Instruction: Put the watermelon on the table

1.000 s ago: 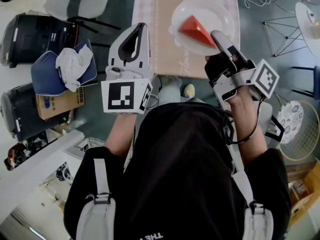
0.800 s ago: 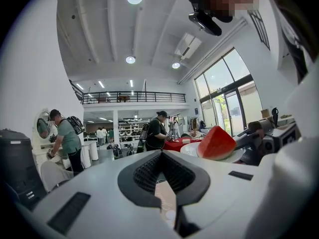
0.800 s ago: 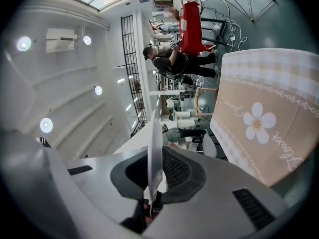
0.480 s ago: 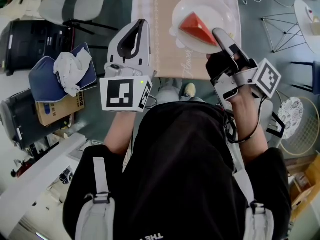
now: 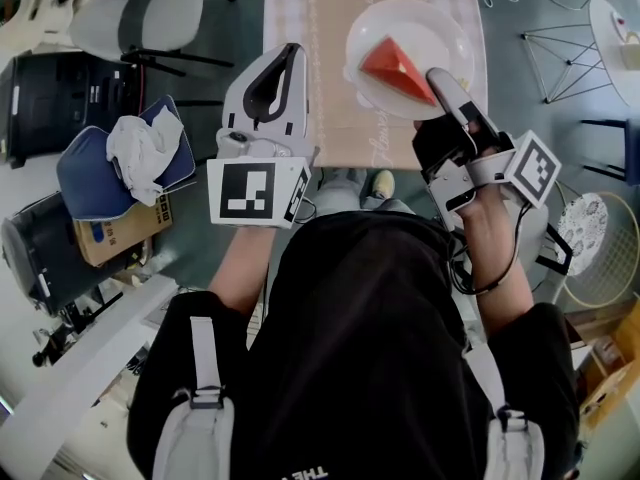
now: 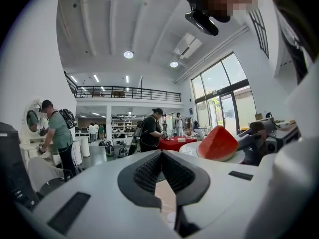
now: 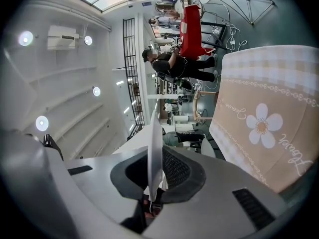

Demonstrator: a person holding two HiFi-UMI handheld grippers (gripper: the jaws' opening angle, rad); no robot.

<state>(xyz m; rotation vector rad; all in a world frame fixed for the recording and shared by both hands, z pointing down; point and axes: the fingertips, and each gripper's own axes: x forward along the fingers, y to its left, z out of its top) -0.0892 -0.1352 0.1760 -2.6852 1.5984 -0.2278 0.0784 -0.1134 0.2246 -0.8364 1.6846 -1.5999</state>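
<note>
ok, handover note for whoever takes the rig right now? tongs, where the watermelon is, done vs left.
Left tongs: shut, empty, to the left of the plate.
Right tongs: shut on the near rim of the white plate.
Watermelon: red wedge lying on the plate, over the table.
Done: plate and wedge are over the table.
Left: set the plate down and let go. The views don't show whether it already rests on the table.

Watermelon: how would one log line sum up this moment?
right gripper: shut on plate rim | watermelon: lying on plate, over table | left gripper: shut, empty
</note>
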